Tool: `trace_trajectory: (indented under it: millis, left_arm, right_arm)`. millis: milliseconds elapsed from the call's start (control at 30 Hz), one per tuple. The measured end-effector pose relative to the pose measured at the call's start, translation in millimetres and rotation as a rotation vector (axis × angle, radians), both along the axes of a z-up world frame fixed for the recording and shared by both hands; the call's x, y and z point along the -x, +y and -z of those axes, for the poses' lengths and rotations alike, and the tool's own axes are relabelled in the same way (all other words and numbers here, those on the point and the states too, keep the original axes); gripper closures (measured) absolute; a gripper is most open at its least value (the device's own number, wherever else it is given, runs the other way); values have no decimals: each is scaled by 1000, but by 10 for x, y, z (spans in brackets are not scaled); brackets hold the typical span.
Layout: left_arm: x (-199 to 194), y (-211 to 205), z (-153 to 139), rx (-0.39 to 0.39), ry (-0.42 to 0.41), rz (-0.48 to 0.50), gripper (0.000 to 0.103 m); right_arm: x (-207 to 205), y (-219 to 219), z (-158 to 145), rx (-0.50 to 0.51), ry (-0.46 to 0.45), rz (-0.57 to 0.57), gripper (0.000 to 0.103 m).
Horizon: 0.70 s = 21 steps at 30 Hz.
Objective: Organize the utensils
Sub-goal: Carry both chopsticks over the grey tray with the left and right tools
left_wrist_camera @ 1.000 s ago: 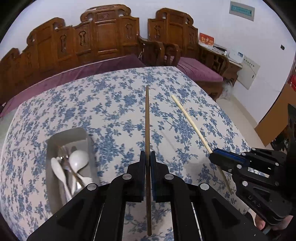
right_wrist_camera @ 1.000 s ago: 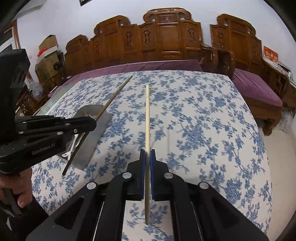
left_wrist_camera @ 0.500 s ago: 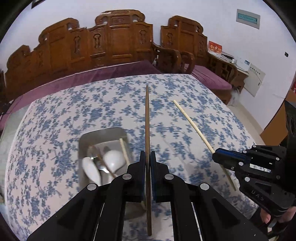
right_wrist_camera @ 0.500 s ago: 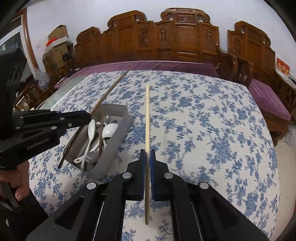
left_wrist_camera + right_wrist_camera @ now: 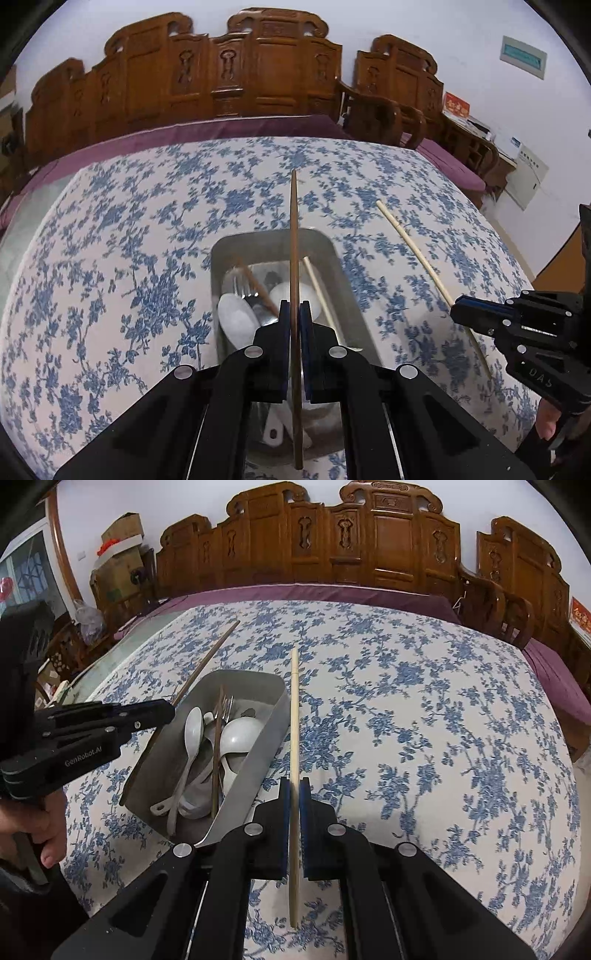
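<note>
Left tongs: pads pressed onto a dark brown wooden chopstick, pinched near mid-length, stick running straight ahead along the fingers. Directly beneath and ahead of these tongs a rectangular grey metal tray is seen, its long axis roughly in line with the held stick. Inside it: white ceramic spoons, a steel fork, and a pale chopstick already lying lengthwise.

Right tongs: closed on a pale bamboo chopstick, also pointing forward. The tray lies just to the left of these tongs, its near right wall beside the stick and angled slightly off from it.

Judgement: the left tongs are the better placed, being above the tray with axes nearly matched; lowering and release appear sufficient. The right stick would need shifting leftward over the wall.

Beyond, the blue-flowered worktop extends away.
</note>
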<state>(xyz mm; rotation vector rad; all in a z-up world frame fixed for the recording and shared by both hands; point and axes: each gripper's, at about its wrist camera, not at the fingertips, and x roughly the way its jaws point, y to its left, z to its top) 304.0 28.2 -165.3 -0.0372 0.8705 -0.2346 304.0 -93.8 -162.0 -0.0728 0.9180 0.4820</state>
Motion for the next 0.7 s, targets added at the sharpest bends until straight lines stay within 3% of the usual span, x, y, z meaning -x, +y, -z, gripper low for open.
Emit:
trace_trajectory:
  millis: [267,700]
  left_arm:
    - [-1,155,150,47,17,-24,99]
    - [-36,151,210,48,27,-23,98]
  right_arm:
    - [-54,138,24,3,4,-10,97]
    - [-92,250,-21,-6,2,-14,97]
